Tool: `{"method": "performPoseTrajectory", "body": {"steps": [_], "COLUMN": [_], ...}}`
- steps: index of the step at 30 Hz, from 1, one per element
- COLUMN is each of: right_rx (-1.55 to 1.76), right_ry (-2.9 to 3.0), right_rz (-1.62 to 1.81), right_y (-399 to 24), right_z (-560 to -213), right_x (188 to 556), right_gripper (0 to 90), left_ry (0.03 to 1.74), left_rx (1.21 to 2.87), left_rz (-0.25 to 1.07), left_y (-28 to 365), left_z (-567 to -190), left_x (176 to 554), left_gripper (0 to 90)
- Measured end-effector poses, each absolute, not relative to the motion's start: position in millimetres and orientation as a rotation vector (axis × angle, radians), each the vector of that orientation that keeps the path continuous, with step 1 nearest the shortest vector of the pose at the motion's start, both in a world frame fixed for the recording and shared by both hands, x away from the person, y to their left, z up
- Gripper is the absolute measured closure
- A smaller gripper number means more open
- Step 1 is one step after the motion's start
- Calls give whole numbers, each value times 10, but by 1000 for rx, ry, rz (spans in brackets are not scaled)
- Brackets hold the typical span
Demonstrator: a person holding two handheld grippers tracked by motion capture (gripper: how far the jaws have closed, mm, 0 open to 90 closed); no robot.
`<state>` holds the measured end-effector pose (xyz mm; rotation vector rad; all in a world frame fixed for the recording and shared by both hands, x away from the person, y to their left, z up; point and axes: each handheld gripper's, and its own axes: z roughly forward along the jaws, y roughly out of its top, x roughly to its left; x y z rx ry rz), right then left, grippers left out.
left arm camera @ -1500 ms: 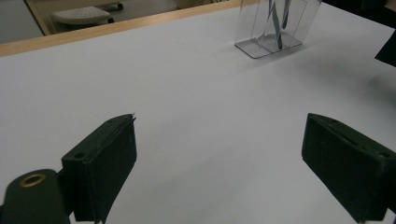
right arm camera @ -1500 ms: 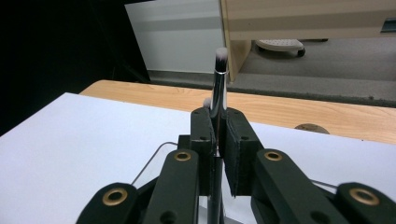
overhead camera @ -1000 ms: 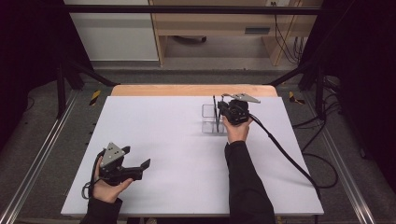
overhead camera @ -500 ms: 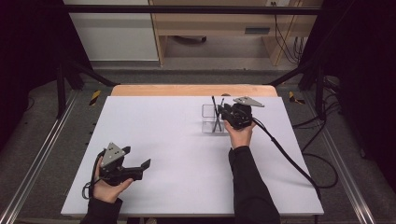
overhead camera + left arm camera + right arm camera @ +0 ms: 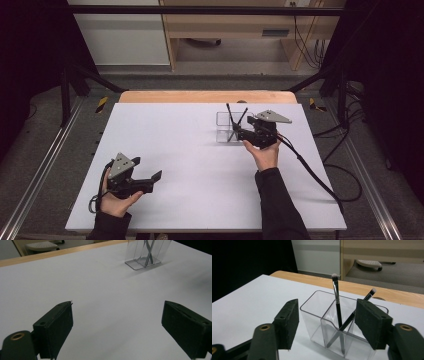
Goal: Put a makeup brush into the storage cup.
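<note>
Two makeup brushes [image 5: 337, 307] are standing crossed in one clear holder [image 5: 324, 325], apparently with three compartments, on the far right of the counter [image 5: 200, 150]. The right tongs [image 5: 239, 134], just opening, are standing apart beside it, gripping nothing. The left tongs [image 5: 150, 181] are resting wide apart, empty.

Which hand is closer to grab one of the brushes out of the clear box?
The right. The right gripper is right beside the clear box with the two brushes, its jaws just opened and nothing between them. The left gripper rests far off near the table's front edge.
</note>
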<state>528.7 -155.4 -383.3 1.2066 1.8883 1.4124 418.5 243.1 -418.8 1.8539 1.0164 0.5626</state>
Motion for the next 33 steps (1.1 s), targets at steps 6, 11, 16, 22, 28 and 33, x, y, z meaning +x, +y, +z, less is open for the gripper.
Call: {"method": "performPoseTrajectory", "body": {"steps": [6, 11, 16, 22, 28, 33], "right_rx": [1165, 1134, 1127, 1111, 1109, 1114], "right_ry": [1897, 1922, 1956, 1977, 1980, 1976], "right_rz": [1436, 1443, 1442, 1422, 1423, 1425], "right_y": [-1599, -1628, -1657, -1697, -1745, -1826], "right_z": [-3808, -3799, -3825, -3854, -3866, -3889], "right_x": [5131, 5020, 4921, 4803, 4713, 4632], "right_gripper": [272, 208, 152, 112, 93, 82], "left_ry": [1015, 1016, 1013, 1014, 1015, 1016], "left_rx": [1847, 1846, 1848, 1843, 1844, 1845], "left_rz": [565, 565, 567, 566, 564, 562], "left_y": [2438, 2436, 2429, 2436, 2432, 2434], "left_z": [-4178, -4180, -4178, -4173, -4179, -4185], "left_x": [4181, 4182, 4179, 4177, 4179, 4182], "left_gripper": [94, 92, 91, 89, 88, 87]}}
